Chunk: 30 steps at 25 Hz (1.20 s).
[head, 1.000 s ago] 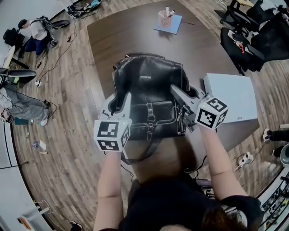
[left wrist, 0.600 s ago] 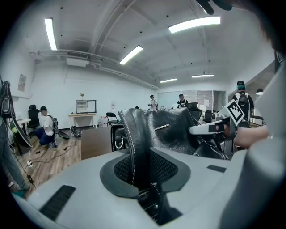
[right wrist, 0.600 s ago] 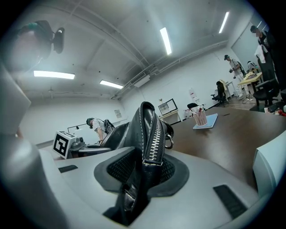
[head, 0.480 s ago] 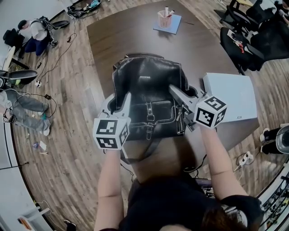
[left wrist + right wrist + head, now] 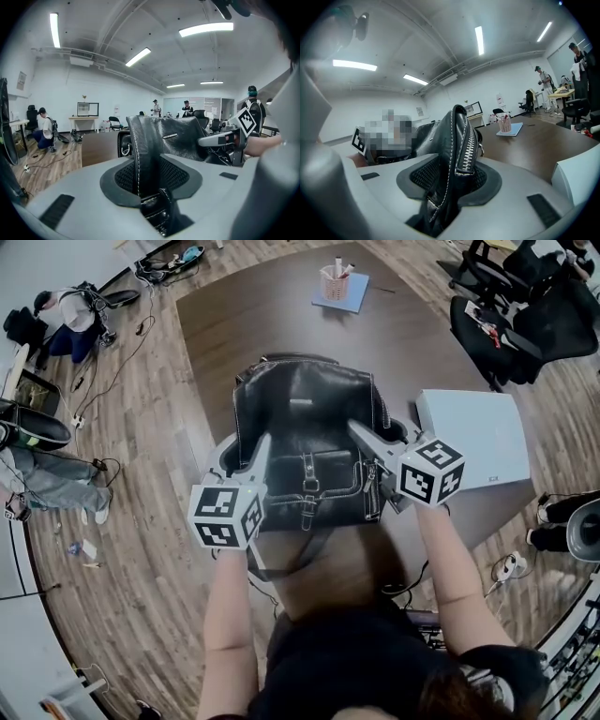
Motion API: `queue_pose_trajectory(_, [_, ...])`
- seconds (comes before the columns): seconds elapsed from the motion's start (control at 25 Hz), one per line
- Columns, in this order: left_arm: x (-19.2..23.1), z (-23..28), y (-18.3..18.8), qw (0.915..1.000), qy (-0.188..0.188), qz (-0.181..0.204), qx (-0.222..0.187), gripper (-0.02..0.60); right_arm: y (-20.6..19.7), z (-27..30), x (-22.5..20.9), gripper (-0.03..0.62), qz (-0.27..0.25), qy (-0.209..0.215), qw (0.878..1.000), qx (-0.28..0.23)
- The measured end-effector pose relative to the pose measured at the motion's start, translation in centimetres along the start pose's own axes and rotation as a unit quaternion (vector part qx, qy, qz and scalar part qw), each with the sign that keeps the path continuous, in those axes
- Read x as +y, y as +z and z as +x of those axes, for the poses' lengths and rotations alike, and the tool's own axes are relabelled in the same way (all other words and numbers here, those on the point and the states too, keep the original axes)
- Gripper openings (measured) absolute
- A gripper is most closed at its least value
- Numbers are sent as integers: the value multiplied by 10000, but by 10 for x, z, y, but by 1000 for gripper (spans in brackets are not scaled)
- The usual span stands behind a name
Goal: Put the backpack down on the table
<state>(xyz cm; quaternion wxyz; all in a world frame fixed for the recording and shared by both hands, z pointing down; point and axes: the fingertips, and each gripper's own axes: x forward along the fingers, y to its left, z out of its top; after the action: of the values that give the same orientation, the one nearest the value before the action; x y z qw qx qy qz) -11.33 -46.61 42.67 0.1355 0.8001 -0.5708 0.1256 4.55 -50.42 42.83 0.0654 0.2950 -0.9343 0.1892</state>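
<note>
A black leather backpack (image 5: 305, 418) stands upright on the dark brown table (image 5: 272, 315), front pocket toward me. My left gripper (image 5: 246, 448) is at its left side seam, my right gripper (image 5: 380, 432) at its right side. In the left gripper view the stitched seam (image 5: 140, 154) runs between the pads of the left gripper (image 5: 150, 173); the jaws are opening and the pads look eased off it. In the right gripper view a zippered fold (image 5: 461, 150) fills the gap of the right gripper (image 5: 450, 178), whose jaws are also opening with the pads still touching the leather.
A white box (image 5: 478, 442) sits on the table right of the backpack. A pink pen cup (image 5: 335, 282) on a blue pad stands at the far end. Black office chairs (image 5: 506, 324) are at the right. People and cables (image 5: 56, 310) are on the wood floor at the left.
The backpack and both grippers stay where they were. The head view has shifted slightly. A person's legs on the floor at the left have moved.
</note>
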Motion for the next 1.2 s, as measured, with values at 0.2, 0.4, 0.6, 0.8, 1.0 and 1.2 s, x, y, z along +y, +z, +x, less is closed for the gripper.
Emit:
queue_pose_trajectory(0.2, [2, -3, 0, 9999, 103, 30, -9, 162, -3, -1, -1, 166, -40, -169, 9998, 107])
queue_pose_trajectory(0.4, [2, -6, 1, 9999, 144, 46, -16, 179, -12, -3, -2, 259, -210, -377, 9984, 361])
queue_pose_trajectory(0.6, [4, -10, -1, 9997, 251, 54, -51, 193, -16, -12, -9, 299, -169, -739, 9964, 377])
queue_pose_trajectory(0.8, [3, -9, -2, 9995, 323, 41, -61, 201, -21, -23, -16, 313, -30, -987, 9943, 396])
queue_pose_trajectory(1.0, [1, -8, -14, 9992, 352, 115, 124, 224, -24, -31, -20, 325, -24, -1278, 9912, 348])
queue_pose_trajectory(1.2, [-9, -9, -34, 9992, 223, 87, 333, 224, -29, -34, -7, 319, -84, -1258, 9913, 382])
